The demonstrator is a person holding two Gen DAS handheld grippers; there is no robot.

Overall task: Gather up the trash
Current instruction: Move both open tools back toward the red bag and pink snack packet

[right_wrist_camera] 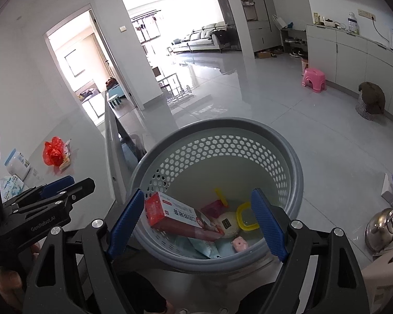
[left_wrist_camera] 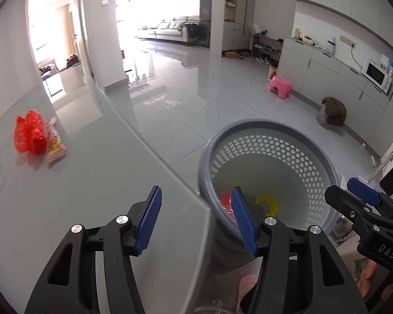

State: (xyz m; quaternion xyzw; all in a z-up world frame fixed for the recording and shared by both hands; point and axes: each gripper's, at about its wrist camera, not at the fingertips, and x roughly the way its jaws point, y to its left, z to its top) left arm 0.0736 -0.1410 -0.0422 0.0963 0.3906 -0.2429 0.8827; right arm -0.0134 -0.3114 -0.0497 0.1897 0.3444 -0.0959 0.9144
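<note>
The right tool (right_wrist_camera: 196, 225) hangs spread and empty above the grey bin (right_wrist_camera: 288, 151), which holds a red box (right_wrist_camera: 178, 216) and other waste; the left tool (left_wrist_camera: 196, 219) is spread too, over the near worktop (left_wrist_camera: 91, 183) edge; far left lie a red plastic bag (left_wrist_camera: 28, 136) and a wrapper (left_wrist_camera: 55, 144), likely light, soft and crinkly; better to pinch a bunched fold.

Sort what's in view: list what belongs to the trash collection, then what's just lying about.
Job:
grey perforated plastic bin
crumpled red plastic bag on the table
colourful snack wrapper beside it
red cardboard box in the bin

Lying about:
pink plastic stool
white microwave
steel kettle
</note>
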